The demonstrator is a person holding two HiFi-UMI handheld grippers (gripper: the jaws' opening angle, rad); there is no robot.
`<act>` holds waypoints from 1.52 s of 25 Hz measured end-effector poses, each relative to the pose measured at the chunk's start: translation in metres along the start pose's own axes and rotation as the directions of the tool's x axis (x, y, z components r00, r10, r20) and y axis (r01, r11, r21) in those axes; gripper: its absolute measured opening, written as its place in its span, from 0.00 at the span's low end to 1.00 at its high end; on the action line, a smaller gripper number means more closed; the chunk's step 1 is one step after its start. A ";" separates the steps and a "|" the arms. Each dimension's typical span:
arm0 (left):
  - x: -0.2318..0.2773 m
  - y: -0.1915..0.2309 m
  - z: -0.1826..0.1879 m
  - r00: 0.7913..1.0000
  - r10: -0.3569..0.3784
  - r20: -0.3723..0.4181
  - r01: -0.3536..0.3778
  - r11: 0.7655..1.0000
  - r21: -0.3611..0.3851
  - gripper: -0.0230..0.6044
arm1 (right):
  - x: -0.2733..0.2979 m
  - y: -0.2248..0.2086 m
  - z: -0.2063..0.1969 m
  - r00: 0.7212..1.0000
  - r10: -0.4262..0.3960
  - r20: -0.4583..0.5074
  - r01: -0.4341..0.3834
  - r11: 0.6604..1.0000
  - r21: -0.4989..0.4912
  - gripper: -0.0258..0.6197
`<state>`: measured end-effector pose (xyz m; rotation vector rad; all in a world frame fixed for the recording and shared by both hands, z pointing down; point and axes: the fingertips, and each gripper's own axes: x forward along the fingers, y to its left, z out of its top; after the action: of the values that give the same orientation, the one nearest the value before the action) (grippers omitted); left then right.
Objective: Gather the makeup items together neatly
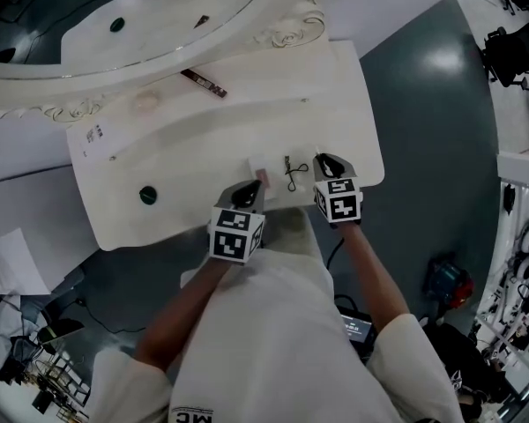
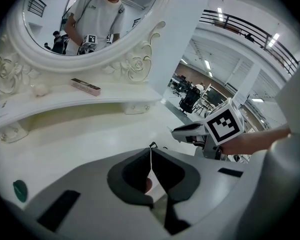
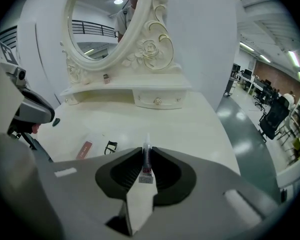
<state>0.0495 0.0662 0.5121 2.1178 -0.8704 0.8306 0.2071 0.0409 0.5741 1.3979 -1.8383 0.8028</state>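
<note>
At the near edge of the white worktop [image 1: 185,161], my left tool [image 1: 251,189] is clenched on a thin white strip [image 2: 150,160]. I see the strip only edge-on, as a fine pale line between the dark jaws with a pinkish patch low in the gap. What kind of item it is I cannot tell.

My right tool [image 3: 147,153] sits near the left one, at its 3 o'clock. It grips a slim clear tube [image 3: 147,166] with a dark red band and a grey, squarish end. The tube's pointed tip pokes out past the jaws toward 12 o'clock.

Two loose pieces lie between the tools. A flat, glossy sachet [image 1: 261,172] with a red label lies just beyond the left tool, at its 1 o'clock. A small black wire-shaped piece [image 1: 291,174] lies just beside the sachet at its 3 o'clock, which puts it at 9 o'clock of the right tool.

Farther off, a dark green round disc [image 1: 148,195] lies at 9 o'clock of the left tool. A long dark brown stick [image 1: 203,82] lies on the raised shelf [image 1: 247,95] at 12 o'clock, below the carved cream frame [image 1: 291,29] of the oval mirror [image 1: 88,7].
</note>
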 end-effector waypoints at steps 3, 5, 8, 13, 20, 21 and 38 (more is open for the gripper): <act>0.004 -0.003 0.001 1.000 -0.003 -0.009 0.003 1.000 0.007 0.06 | 0.002 -0.003 -0.008 1.000 -0.005 -0.009 0.006 1.000 0.023 0.12; 0.007 -0.004 0.002 1.000 -0.005 -0.014 0.005 1.000 0.012 0.06 | 0.004 -0.005 -0.012 1.000 -0.010 -0.015 0.011 0.999 0.035 0.12; 0.009 -0.005 0.001 1.000 -0.004 -0.026 0.005 1.000 0.017 0.06 | 0.007 -0.009 -0.019 0.999 -0.016 -0.028 0.018 0.999 0.050 0.12; 0.013 -0.007 -0.002 0.999 -0.002 -0.046 0.003 1.000 0.026 0.06 | 0.014 -0.011 -0.028 0.999 -0.013 -0.044 0.017 0.997 0.080 0.12; 0.017 -0.008 -0.003 0.999 0.003 -0.053 -0.002 1.000 0.026 0.06 | 0.022 -0.011 -0.041 0.997 -0.013 -0.072 0.021 0.994 0.105 0.12; 0.017 -0.008 -0.003 0.999 0.004 -0.054 -0.002 1.000 0.026 0.06 | 0.023 -0.011 -0.042 0.997 -0.013 -0.076 0.022 0.994 0.109 0.12; 0.013 -0.007 -0.005 0.998 0.011 -0.057 -0.009 1.000 0.022 0.06 | 0.026 -0.013 -0.041 0.997 -0.015 -0.073 0.024 0.992 0.124 0.12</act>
<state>0.0608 0.0700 0.5220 2.0997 -0.8462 0.9053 0.2210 0.0568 0.6198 1.4434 -1.7427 0.9601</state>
